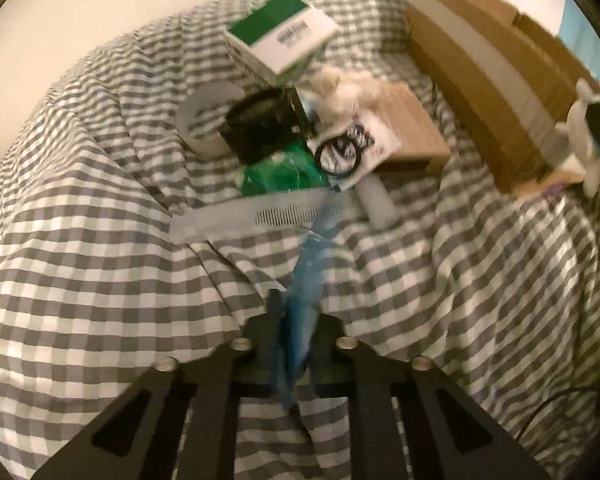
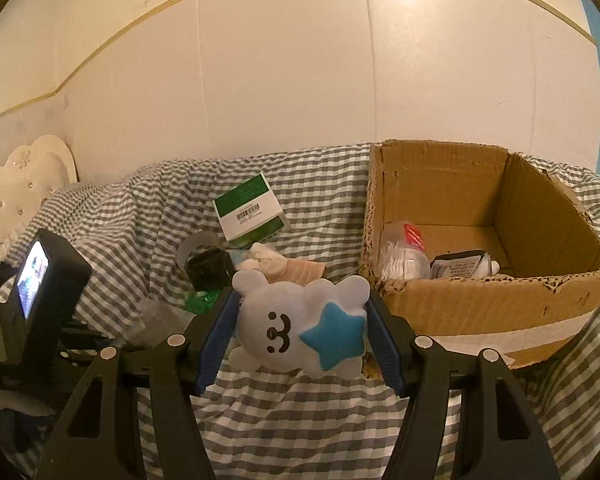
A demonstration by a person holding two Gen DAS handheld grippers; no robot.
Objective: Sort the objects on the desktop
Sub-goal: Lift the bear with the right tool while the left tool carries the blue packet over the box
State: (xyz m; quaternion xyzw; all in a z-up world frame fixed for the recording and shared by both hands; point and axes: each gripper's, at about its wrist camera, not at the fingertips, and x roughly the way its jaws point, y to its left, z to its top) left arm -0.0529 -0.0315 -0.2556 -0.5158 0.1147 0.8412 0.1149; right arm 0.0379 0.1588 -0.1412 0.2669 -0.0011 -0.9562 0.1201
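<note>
Your right hand-held gripper (image 2: pixel 300 336) holds its jaws part-way apart, clamped on a white bear-shaped plush toy (image 2: pixel 296 320) with a blue star on it; both blue pads (image 2: pixel 216 344) press its sides. The toy hangs above the grey-and-white checked cloth (image 2: pixel 300 420), just left of the open cardboard box (image 2: pixel 480 308), which already contains a clear tub of cotton swabs (image 2: pixel 404 260) and a dark packet (image 2: pixel 458 266).

Your left hand-held gripper (image 1: pixel 296 344) is closed almost completely, pinching a thin blue plastic wrapper (image 1: pixel 308 272) that stretches away from the fingertips towards the pile; the view is blurred, so its far end is hard to follow.

The remaining clutter lies in a heap on the cloth: a pale comb (image 1: pixel 256 216) nearest you, green crinkled packaging (image 1: pixel 280 176), a black box (image 1: pixel 260 124), a roll of white tape (image 1: pixel 208 116), a green-and-white carton (image 1: pixel 280 36), a black ring on a printed card (image 1: pixel 340 152), a small wooden-looking block (image 1: pixel 412 132) and white fluff (image 1: pixel 340 84)
</note>
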